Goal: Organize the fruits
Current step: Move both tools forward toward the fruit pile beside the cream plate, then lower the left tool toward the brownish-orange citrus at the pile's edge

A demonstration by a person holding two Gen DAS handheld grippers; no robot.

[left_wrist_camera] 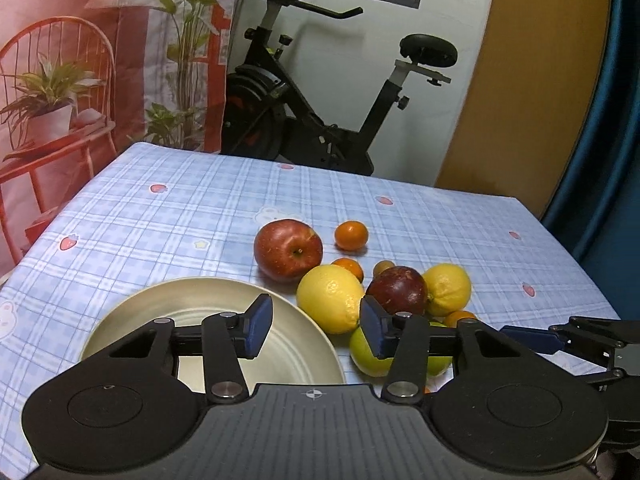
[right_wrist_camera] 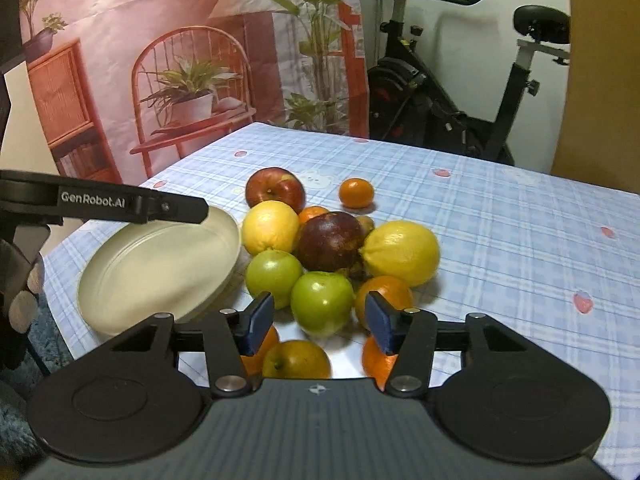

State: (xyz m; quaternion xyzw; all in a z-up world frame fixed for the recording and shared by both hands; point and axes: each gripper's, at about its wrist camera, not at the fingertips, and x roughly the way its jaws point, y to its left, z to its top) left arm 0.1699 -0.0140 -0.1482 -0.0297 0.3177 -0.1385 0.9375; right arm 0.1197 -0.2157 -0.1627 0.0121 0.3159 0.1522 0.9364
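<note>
Both grippers hover with jaws apart and nothing between them: left gripper (left_wrist_camera: 312, 328) over the cream plate (left_wrist_camera: 160, 304), right gripper (right_wrist_camera: 320, 320) above piled fruits (right_wrist_camera: 340, 248) crowding the checked tabletop (right_wrist_camera: 500, 220); an exercise bike (left_wrist_camera: 320, 120) stands behind.

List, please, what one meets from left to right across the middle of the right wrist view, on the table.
cream plate → left lemon → dark red fruit → right lemon
</note>
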